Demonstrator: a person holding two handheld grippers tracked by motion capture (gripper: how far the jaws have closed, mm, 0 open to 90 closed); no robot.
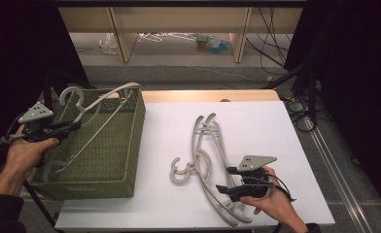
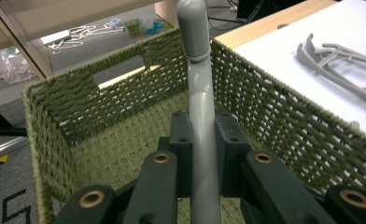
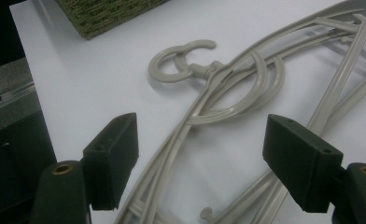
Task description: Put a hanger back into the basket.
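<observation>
A grey plastic hanger [image 1: 106,99] hangs tilted over the green woven basket [image 1: 137,131] at the table's left, its hook up at the far left corner. My left gripper [image 1: 68,128] is shut on its arm; in the left gripper view the grey bar [image 2: 197,93] runs up between the jaws, above the basket's wall [image 2: 274,112]. On the white table top [image 1: 276,136] lies a pile of grey hangers [image 1: 205,145], hooks pointing left. My right gripper [image 1: 226,179] stands open just above the pile's near end, its jaws [image 3: 204,154] straddling the hanger arms [image 3: 228,93] without touching them.
A strip of wooden table top [image 1: 208,95] shows beyond the white sheet. On the floor behind are shelf legs [image 1: 123,39], loose white hangers and small clutter [image 1: 213,43]. Cables [image 1: 300,111] and dark curtains stand at the right.
</observation>
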